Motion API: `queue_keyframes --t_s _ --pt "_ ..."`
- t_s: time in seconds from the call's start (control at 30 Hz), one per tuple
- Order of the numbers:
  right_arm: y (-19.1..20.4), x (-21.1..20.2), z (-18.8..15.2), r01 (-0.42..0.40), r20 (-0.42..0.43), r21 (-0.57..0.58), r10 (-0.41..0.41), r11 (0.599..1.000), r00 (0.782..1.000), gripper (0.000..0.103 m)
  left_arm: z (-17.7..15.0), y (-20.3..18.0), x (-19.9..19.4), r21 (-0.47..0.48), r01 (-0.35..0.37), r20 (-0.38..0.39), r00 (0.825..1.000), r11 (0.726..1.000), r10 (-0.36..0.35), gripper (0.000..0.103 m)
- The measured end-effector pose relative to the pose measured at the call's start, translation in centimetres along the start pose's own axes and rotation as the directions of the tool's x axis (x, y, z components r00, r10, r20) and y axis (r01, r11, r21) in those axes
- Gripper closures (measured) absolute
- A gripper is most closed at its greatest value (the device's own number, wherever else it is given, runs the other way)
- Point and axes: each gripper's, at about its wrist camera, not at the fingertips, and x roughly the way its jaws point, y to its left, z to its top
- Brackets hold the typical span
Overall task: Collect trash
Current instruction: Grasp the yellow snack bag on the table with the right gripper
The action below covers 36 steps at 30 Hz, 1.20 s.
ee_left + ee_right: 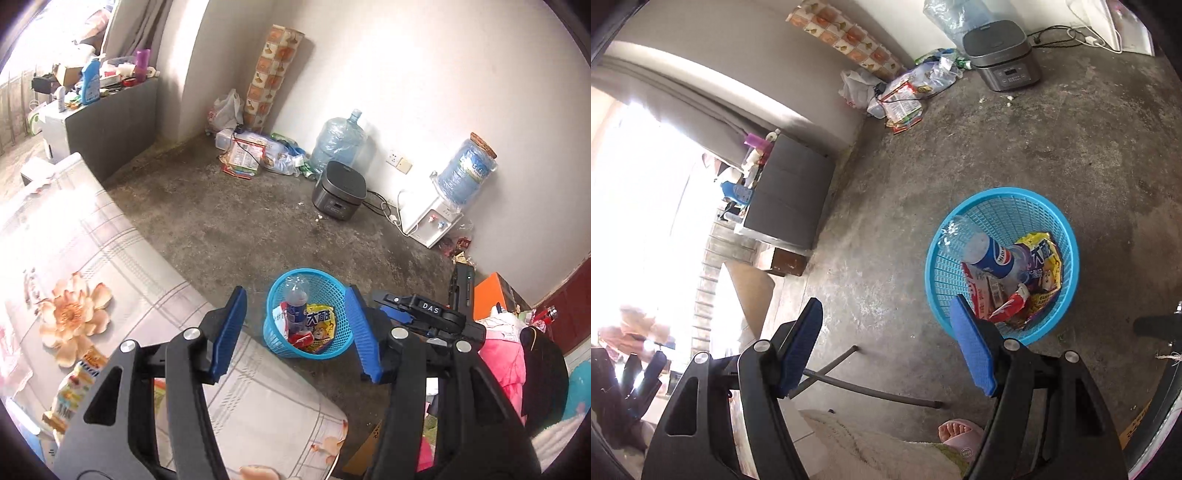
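Both pictures are bright with daylight. It pours in from the window (635, 221) on the left, which is so white that nothing shows there. The bed (74, 236) glares white too. The floor (960, 155) is evenly lit with soft shadows. Straight lines bend near the round, dark edges. The middle looks sharp, and the edges go a bit fuzzy.

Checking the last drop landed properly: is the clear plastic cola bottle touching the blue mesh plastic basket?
Touching. In the right wrist view the clear plastic cola bottle lies inside the blue mesh plastic basket, its neck resting against the basket's wall.
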Motion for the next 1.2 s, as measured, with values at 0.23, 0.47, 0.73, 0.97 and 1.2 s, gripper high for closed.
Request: queue_keyframes --t_s 0.23,0.47,0.73,0.97,1.2 --pt "8.5 0.7 -3.6 -0.195 -0.145 -0.167 0.171 0.966 0.975 0.033 -6.3 7.1 -7.4 -0.136 -0.192 0.030 0.980 0.972 0.198 0.051" --pt "15.9 2.8 -9.0 -0.388 -0.361 -0.194 0.302 0.901 0.882 0.041 -9.5 11.3 -8.9 -0.212 -0.308 0.011 0.948 0.927 0.318 0.051" --pt "20.6 7.4 -15.0 -0.370 -0.522 -0.193 0.224 0.909 0.823 0.049 -7.4 12.9 -6.7 -0.167 -0.400 0.010 0.913 0.901 0.407 0.077" --pt "21.2 10.0 -15.5 -0.313 -0.522 -0.172 0.183 0.934 0.833 0.063 -7.6 14.8 -3.3 -0.153 -0.385 -0.097 0.922 0.910 0.374 0.093" --pt "20.9 10.4 -14.9 -0.319 -0.486 -0.130 0.220 0.939 0.846 0.067 -8.3 14.5 -2.3 -0.128 -0.377 -0.115 0.924 0.917 0.364 0.093"
